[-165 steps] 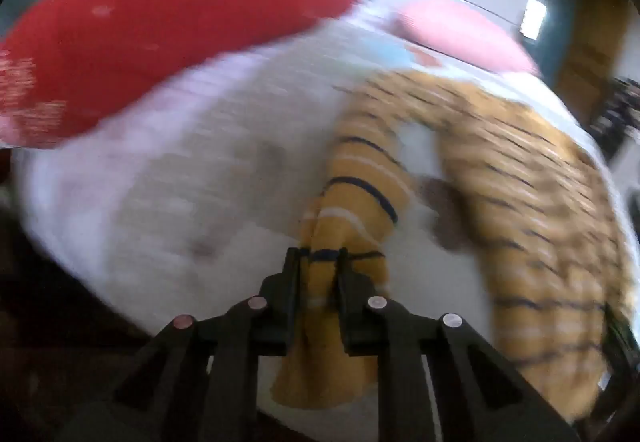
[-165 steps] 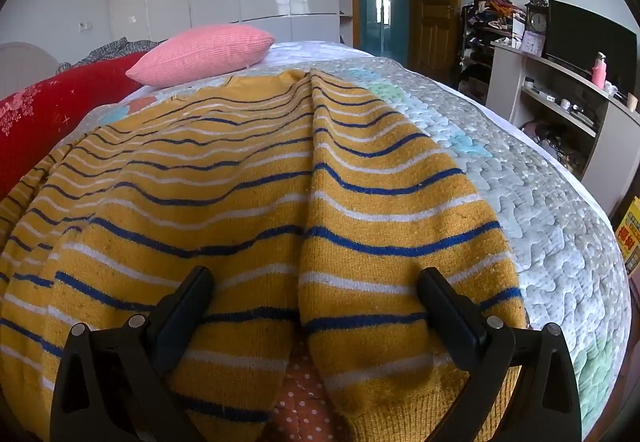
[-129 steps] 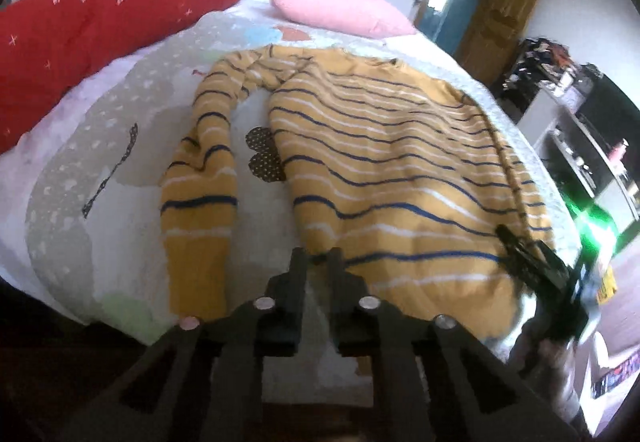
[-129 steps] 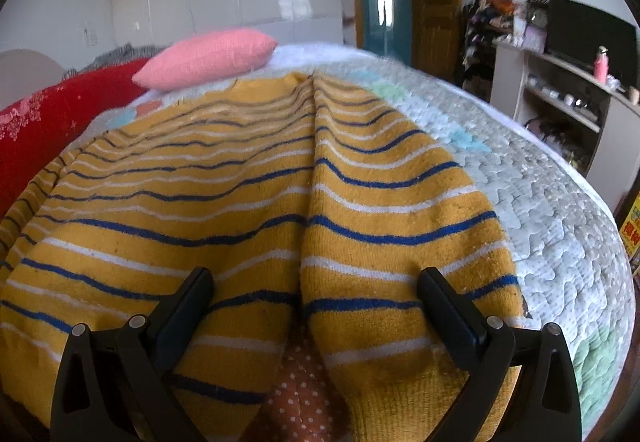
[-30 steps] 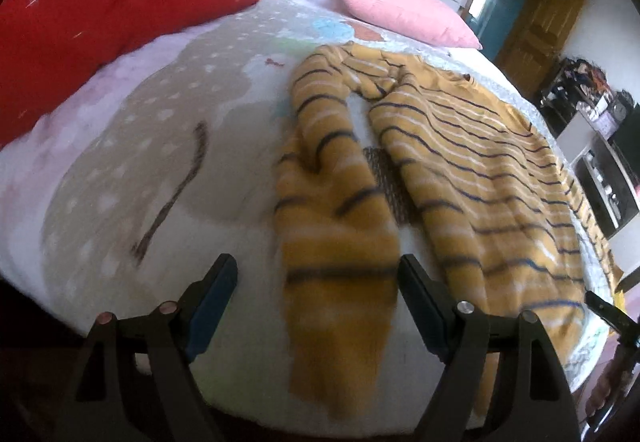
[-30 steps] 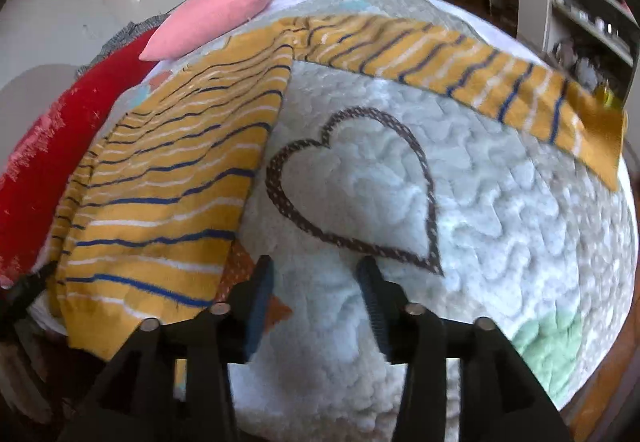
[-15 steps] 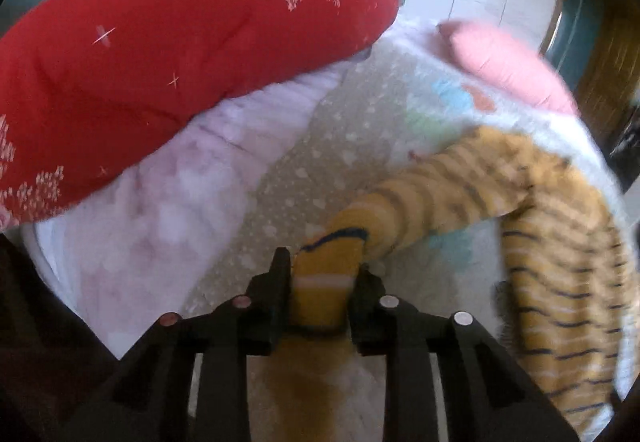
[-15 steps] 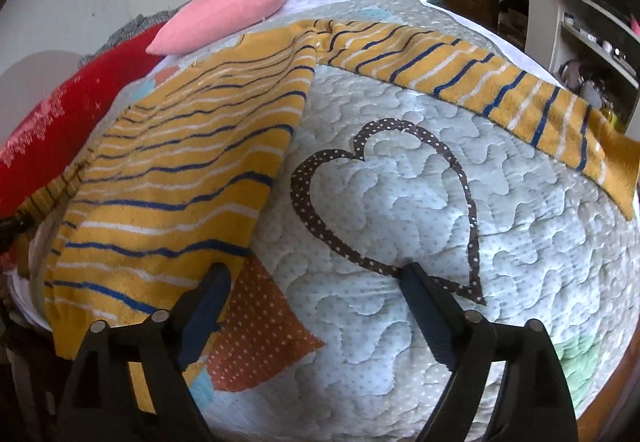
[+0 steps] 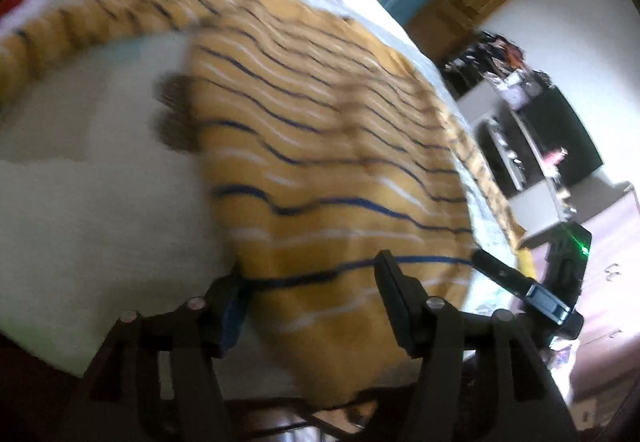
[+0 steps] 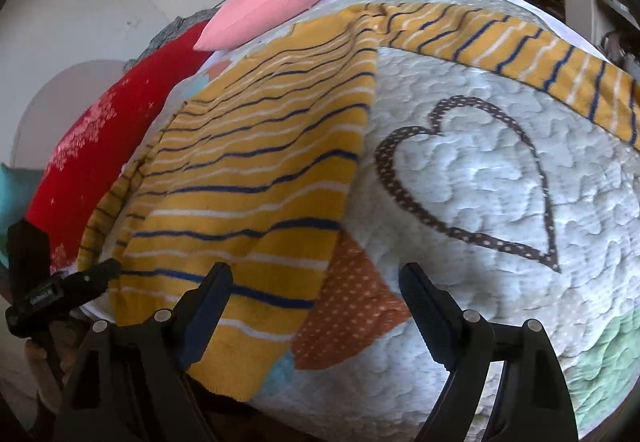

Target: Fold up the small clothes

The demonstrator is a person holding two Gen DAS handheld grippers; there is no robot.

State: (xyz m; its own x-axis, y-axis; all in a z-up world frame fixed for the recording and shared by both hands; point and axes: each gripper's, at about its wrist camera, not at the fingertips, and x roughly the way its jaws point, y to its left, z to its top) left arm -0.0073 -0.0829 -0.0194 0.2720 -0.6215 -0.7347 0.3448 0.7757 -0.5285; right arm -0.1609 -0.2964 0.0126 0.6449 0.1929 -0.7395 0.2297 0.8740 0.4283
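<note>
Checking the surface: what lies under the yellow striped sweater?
The sweater lies on a quilted bedspread; an orange dotted patch shows at its hem. What lies beneath its body is hidden.

A mustard-yellow knitted sweater (image 10: pixel 256 170) with thin navy and white stripes lies flat on the quilted bedspread (image 10: pixel 480 178), hem at the bed's near edge, both sleeves spread outward toward the side edges, neckline toward the pillows.
</note>
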